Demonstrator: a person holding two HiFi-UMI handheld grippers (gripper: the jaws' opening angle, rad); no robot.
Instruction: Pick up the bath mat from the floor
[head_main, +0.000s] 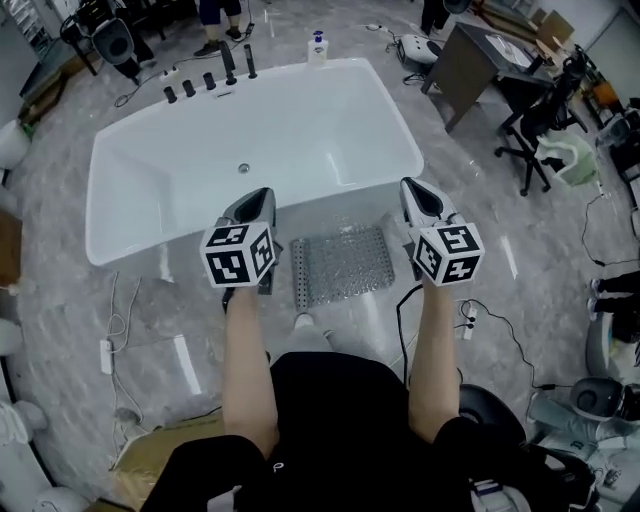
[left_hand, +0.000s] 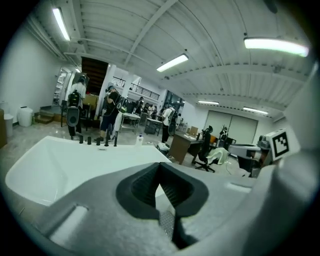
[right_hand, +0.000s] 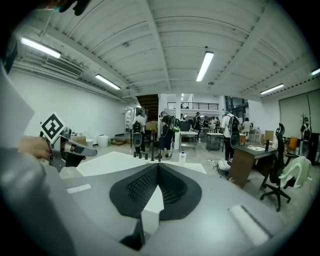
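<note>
The mat (head_main: 342, 266) is seen lying flat on the floor (head_main: 150, 320) at the centre of the head view, just below the near wall of the tub (head_main: 130, 180) and between the two tongs. A shoe (head_main: 303, 322) tip is seen just beside its lower left corner. Whether the mat's left edge is touched by the left tongs (head_main: 264, 196) cannot be told, since that side is covered by the marker cube. The left tongs and the right tongs (head_main: 411, 185) are both seen clenched on nothing, with the pads pressed together in each gripper view. A drain (head_main: 243, 168) is seen in the tub's white basin. Black fittings (head_main: 205, 82) and a bottle (head_main: 318, 47) are set on its upper rim. At the lower left a brown box (head_main: 150, 455) is partly hidden by the person's black clothing, and its contents cannot be made out.
</note>
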